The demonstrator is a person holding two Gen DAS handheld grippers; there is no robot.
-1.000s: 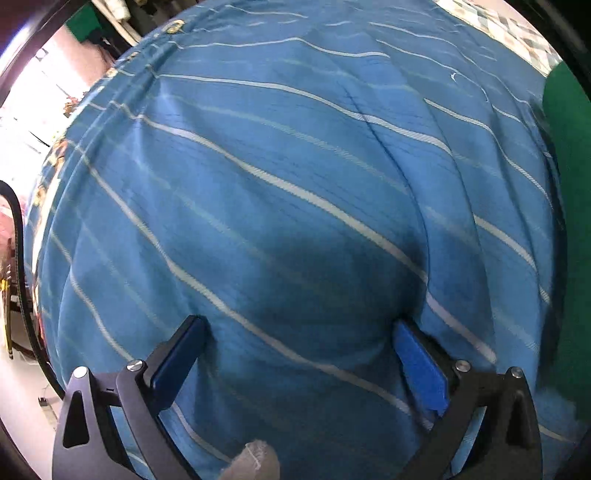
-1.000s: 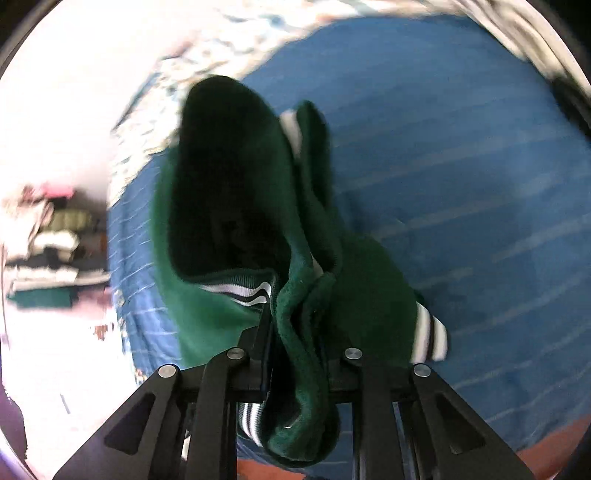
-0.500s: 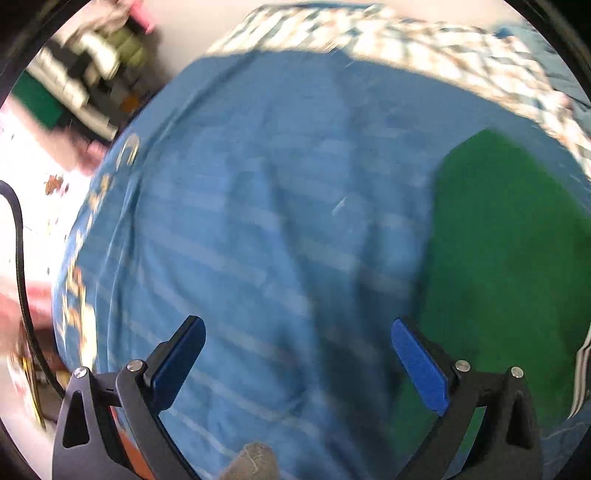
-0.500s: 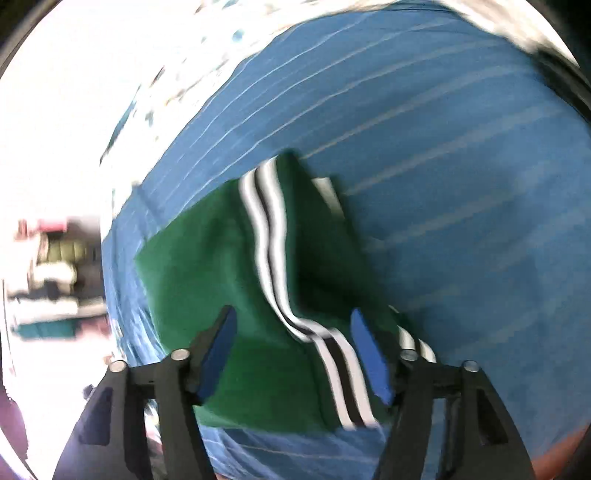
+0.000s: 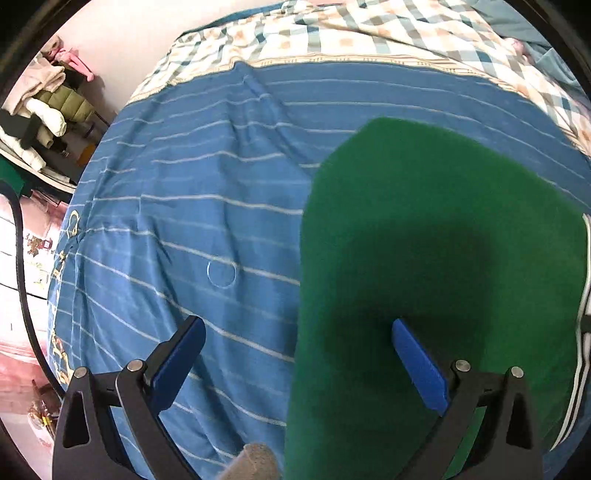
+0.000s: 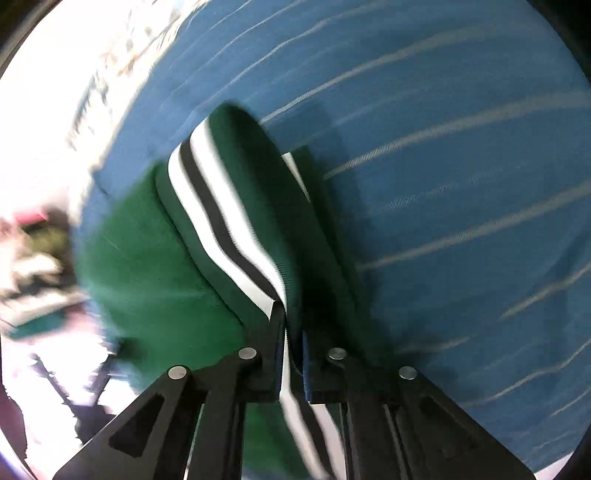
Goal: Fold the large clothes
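Pinching green garment [image 6: 236, 221], right tongs [image 6: 293, 332] closed

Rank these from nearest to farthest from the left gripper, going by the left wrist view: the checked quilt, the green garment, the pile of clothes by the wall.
From the left gripper:
1. Green garment: right under its right finger, spreading ahead on the blue striped sheet.
2. Pile of clothes: off the bed, far left by the wall.
3. Checked quilt: across the far end of the bed.
The last two are close to call.
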